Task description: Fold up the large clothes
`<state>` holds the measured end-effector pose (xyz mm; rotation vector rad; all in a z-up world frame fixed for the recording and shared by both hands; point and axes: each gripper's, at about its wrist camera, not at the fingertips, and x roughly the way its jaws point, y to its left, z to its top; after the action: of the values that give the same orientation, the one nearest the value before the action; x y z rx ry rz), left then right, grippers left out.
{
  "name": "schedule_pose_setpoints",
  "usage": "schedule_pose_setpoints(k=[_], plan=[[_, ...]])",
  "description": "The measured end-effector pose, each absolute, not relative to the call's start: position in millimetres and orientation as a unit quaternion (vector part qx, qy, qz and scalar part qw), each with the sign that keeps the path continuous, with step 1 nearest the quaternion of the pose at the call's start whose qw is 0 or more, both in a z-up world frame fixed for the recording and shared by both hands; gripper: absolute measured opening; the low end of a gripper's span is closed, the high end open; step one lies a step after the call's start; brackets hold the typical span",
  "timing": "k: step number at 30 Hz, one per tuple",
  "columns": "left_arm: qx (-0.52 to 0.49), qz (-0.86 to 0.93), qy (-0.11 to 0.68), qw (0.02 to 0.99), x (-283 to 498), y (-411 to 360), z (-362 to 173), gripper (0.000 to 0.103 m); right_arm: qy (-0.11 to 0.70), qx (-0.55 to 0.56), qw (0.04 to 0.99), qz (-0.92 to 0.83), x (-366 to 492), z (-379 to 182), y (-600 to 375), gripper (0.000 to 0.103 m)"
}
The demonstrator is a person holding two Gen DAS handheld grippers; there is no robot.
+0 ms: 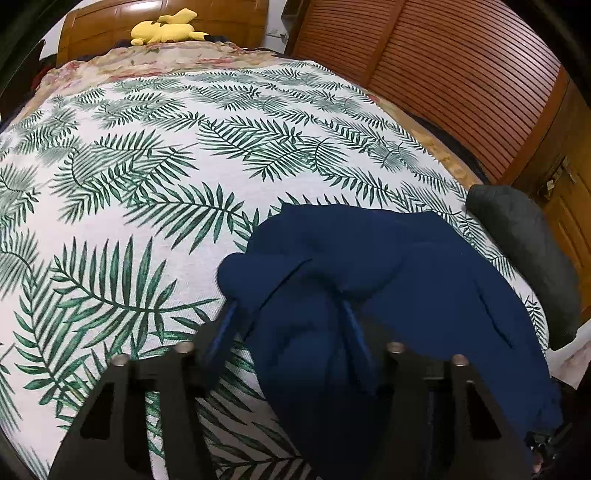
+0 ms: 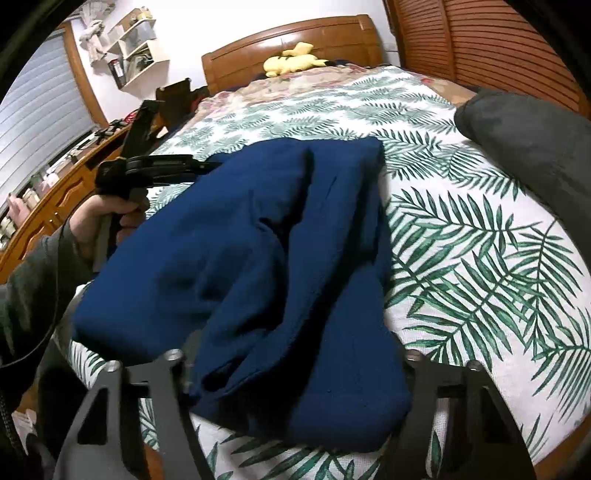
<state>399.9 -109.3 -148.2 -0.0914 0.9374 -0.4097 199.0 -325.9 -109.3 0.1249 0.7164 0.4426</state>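
A navy blue garment [image 1: 406, 266] lies bunched on the fern-print bedspread [image 1: 147, 192] near the bed's front edge. In the left wrist view my left gripper [image 1: 290, 306] has a gathered fold of the garment between its blue-padded fingers [image 1: 225, 325], and creases run out from the pinch. From the right wrist view the left gripper [image 2: 201, 166], held by a hand [image 2: 99, 218], meets the garment's [image 2: 258, 229] far left edge. My right gripper [image 2: 295, 354] straddles the thick near edge of the garment. The cloth fills its gap and hides the fingertips.
A dark grey cushion [image 2: 535, 155] lies at the bed's right side [image 1: 524, 236]. A yellow plush toy [image 1: 166, 31] rests by the wooden headboard [image 2: 288, 40]. Slatted wooden doors [image 1: 443, 74] stand to the right. A wooden dresser [image 2: 55, 192] with small items stands to the left.
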Motion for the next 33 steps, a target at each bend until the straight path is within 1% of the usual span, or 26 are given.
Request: schedule_pose_setpoints(k=[2, 3, 5, 8, 10, 14, 21, 27, 33], plan=[[-0.035, -0.195, 0.451, 0.870, 399.9, -112.3, -144.7, 0.039, 0.348, 0.057, 0.910, 0.220, 198.4, -108.3, -325.6, 0.052], [-0.033, -0.193, 0.449, 0.872, 399.3, -113.5, -142.3, 0.036, 0.349, 0.055, 0.908, 0.224, 198.5, -107.7, -325.6, 0.049], [-0.022, -0.188, 0.442, 0.877, 395.6, -116.9, -136.9, 0.028, 0.346, 0.044, 0.910, 0.225, 197.6, -104.6, -325.3, 0.041], [-0.007, -0.181, 0.424, 0.887, 387.9, -120.8, -129.1, 0.020, 0.335, 0.022, 0.915, 0.225, 195.3, -100.0, -324.0, 0.032], [-0.001, -0.173, 0.396, 0.902, 377.9, -122.2, -118.3, 0.017, 0.327, 0.015, 0.917, 0.227, 194.8, -96.1, -324.1, 0.029], [0.008, -0.174, 0.351, 0.920, 357.4, -128.0, -91.2, 0.015, 0.311, 0.008, 0.920, 0.239, 199.1, -86.2, -329.5, 0.024], [0.037, -0.199, 0.304, 0.931, 334.9, -156.8, -36.1, 0.014, 0.260, -0.042, 0.934, 0.241, 206.8, -49.3, -344.8, 0.021], [0.056, -0.206, 0.253, 0.944, 331.4, -205.7, 14.5, 0.013, 0.215, -0.073, 0.950, 0.214, 205.8, -12.2, -385.4, 0.020], [0.054, -0.232, 0.218, 0.946, 343.7, -271.6, 57.5, 0.013, 0.179, -0.089, 0.966, 0.162, 201.2, 30.8, -453.9, 0.020]])
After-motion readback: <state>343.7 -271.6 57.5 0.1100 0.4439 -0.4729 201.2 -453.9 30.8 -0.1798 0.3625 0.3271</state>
